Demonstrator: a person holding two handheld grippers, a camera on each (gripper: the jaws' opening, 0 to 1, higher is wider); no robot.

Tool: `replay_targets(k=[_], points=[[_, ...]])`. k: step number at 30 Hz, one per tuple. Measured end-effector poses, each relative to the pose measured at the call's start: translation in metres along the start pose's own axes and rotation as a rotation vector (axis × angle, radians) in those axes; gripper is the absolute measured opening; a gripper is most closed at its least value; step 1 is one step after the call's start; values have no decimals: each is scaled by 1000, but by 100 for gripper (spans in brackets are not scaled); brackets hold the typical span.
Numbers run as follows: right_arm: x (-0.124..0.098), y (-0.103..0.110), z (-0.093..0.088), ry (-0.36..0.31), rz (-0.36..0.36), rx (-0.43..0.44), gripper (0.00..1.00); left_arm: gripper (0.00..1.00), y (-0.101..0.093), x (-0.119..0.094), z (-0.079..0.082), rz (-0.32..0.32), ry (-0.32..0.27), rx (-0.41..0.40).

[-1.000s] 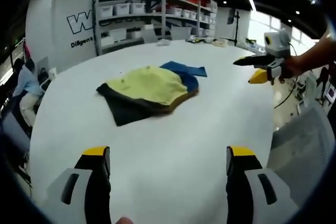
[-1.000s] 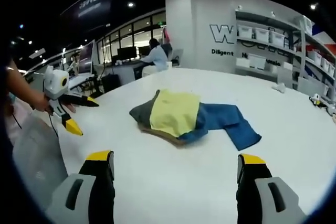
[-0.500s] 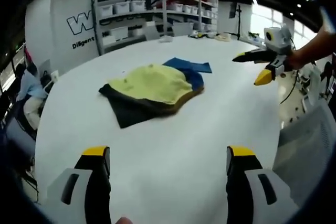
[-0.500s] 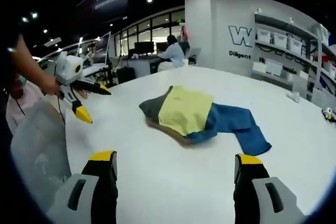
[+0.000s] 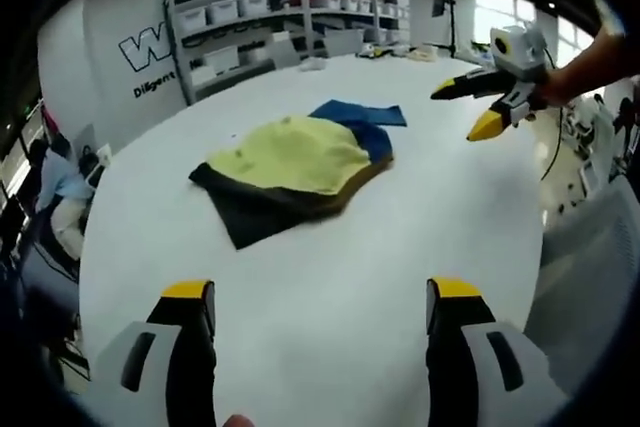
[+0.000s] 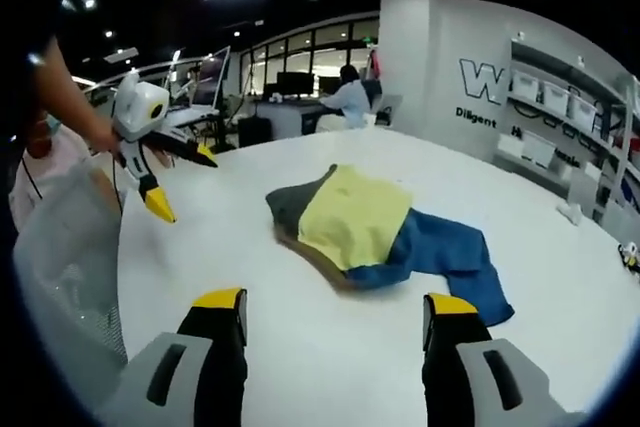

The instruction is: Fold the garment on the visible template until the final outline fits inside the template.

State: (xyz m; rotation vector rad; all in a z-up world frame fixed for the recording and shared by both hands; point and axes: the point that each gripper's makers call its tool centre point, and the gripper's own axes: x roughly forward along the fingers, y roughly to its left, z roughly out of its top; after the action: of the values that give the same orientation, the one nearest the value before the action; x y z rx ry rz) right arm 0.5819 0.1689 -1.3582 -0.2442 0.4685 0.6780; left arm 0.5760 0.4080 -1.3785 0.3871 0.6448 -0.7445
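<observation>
A crumpled garment [image 5: 295, 162] lies in a heap on the white table [image 5: 330, 257], with yellow cloth on top, dark grey at one end, a brown edge and a blue part at the other end. In the right gripper view the garment [image 6: 365, 222] trails its blue part toward the right. My left gripper [image 5: 320, 292] is open over bare table, short of the garment and holding nothing. My right gripper [image 6: 335, 302] is open too, well apart from the cloth. The right gripper [image 5: 455, 115] hangs in the air beyond the garment, and the left gripper [image 6: 188, 188] hangs off the table's left side.
Shelving with white bins [image 5: 250, 17] stands against the far wall. A person sits at desks with monitors [image 6: 345, 97] behind the table. A grey chair back [image 6: 65, 257] is at the table's left edge. Small items [image 5: 310, 64] lie at the far rim.
Both hands shifted, so the views tilted further down onto the table. The right gripper's jaws stand a little closer together than before. The garment has not moved.
</observation>
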Motion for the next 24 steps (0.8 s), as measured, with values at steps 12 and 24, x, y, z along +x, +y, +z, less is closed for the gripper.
replay_targets(k=[12, 24], points=[[25, -16, -7, 114, -73, -28, 47, 63, 14, 28, 20, -35, 7, 134], [50, -11, -14, 187, -29, -161, 32, 46, 23, 62, 23, -55, 17, 261]])
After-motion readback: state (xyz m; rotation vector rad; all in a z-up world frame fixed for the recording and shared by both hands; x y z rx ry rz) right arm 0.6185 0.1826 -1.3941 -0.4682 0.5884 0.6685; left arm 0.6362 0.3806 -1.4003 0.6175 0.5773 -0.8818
